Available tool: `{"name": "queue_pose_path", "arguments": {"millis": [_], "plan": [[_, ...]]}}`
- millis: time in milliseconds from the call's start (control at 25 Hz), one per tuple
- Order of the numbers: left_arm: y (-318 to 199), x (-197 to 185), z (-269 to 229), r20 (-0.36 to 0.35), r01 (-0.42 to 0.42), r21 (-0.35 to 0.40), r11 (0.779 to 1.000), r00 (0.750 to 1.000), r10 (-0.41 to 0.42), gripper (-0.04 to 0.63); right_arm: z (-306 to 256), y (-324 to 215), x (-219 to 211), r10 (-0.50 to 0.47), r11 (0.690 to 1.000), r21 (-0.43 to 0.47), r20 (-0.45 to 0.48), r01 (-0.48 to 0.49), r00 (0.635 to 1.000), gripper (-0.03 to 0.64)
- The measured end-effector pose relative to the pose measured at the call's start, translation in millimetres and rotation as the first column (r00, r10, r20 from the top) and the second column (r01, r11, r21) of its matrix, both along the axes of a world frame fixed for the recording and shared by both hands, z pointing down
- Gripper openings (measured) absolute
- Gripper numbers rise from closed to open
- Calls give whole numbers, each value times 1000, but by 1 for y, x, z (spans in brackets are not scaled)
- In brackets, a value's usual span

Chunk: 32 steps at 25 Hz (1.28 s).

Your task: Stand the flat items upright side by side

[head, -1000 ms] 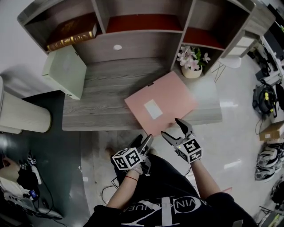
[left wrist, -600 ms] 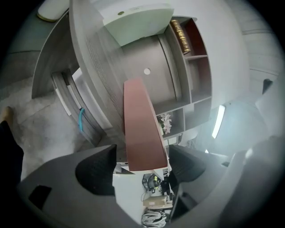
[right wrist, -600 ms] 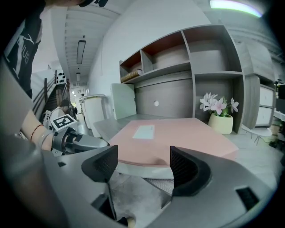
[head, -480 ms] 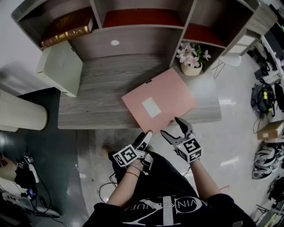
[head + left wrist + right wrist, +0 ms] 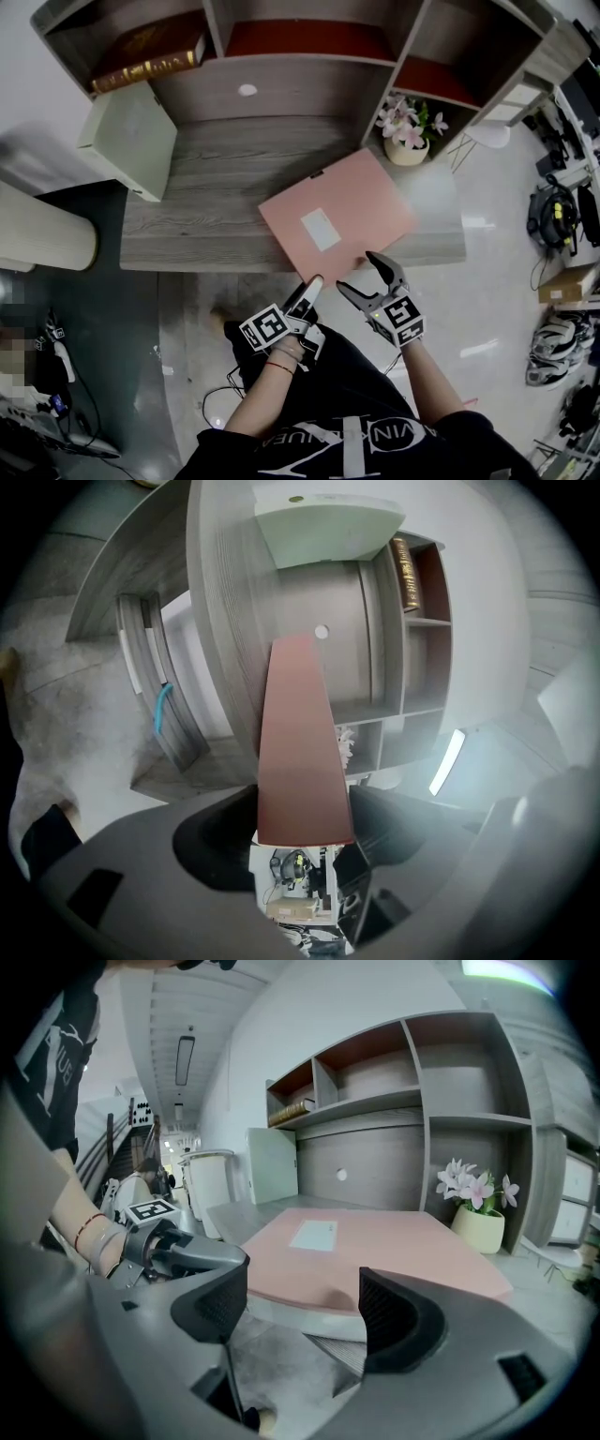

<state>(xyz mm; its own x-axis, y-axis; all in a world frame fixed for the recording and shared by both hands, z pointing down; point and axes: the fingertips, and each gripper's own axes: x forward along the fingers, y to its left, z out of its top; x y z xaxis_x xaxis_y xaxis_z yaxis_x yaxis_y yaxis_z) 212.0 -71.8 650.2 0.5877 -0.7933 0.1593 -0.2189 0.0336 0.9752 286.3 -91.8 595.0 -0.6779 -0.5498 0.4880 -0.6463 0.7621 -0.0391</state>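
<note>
Pink folder (image 5: 337, 217): near corner between spread, just-narrowing jaws of left tool (image 5: 311, 286), unpinched; right tool (image 5: 354, 269) spread, just beside.

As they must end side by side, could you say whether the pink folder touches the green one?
Apart: the head view shows bare desk between the pink folder and the green folder.
</note>
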Motion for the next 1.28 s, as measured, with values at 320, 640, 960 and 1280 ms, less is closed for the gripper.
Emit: {"name": "queue_pose_path", "arguments": {"millis": [320, 640, 960, 1280], "plan": [[-2, -3, -15, 43, -2, -18, 1000, 999, 3, 302, 0, 2, -1, -47, 999, 25, -38, 48, 998, 388], [-17, -23, -48, 121, 73, 23, 997, 990, -75, 299, -13, -4, -5, -71, 992, 97, -41, 74, 997, 379], [-33, -44, -78, 174, 126, 78, 989, 975, -138, 299, -20, -16, -1, -27, 986, 161, -86, 41, 996, 368], [-42, -58, -98, 223, 132, 97, 987, 963, -151, 298, -9, -28, 5, -16, 973, 222, -222, 67, 975, 376]]}}
